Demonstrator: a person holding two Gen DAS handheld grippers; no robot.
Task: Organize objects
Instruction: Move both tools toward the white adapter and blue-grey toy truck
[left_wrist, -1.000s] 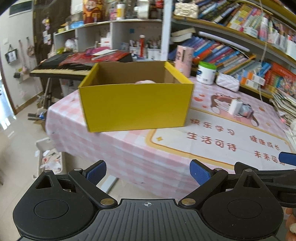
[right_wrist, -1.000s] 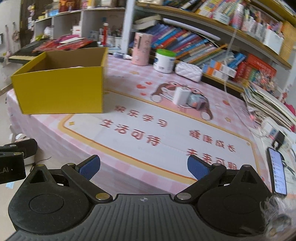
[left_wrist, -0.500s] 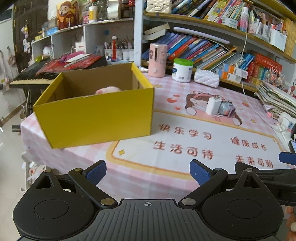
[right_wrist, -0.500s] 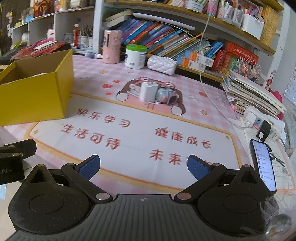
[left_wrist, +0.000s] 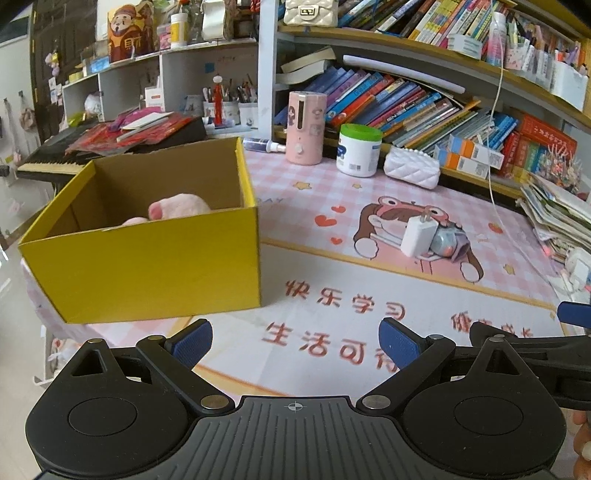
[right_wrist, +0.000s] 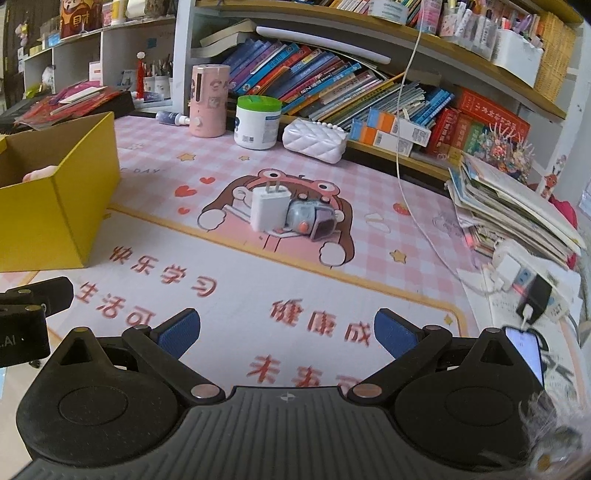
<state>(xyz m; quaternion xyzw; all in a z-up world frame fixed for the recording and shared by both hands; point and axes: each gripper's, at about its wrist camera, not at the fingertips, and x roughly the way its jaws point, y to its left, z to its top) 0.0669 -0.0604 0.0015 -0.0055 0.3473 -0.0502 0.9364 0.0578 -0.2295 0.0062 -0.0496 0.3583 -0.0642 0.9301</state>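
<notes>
Left wrist view shows the left gripper (left_wrist: 295, 341) low over the near edge of the surface (left_wrist: 369, 280), its blue-padded fingers (left_wrist: 192, 341) spread wide with nothing between them. The right gripper (right_wrist: 286, 332) hangs the same way in its own view, fingers (right_wrist: 393, 334) wide apart and empty, over the printed mat.

A white charger plug (right_wrist: 269, 210) lies on the cartoon figure in the middle of the mat. Its long axis runs away from the cameras, and its two metal prongs point toward the bookshelf (right_wrist: 369, 92) at the back. Touching its right side is a small grey-blue gadget (right_wrist: 312, 218) with an orange dot, lying on its side; what it is cannot be made out clearly. Both sit well ahead of the right gripper and well apart from the yellow box (left_wrist: 147, 258).

That box stands open-topped on the left part of the surface, one corner turned toward the left gripper. A pink plush toy (left_wrist: 177, 210) rests inside, partly hidden by the near wall.

Along the back edge stand a pink cylinder (right_wrist: 207, 99), a white tub with a green lid (right_wrist: 258, 122) and a white quilted pouch (right_wrist: 314, 140)
</notes>
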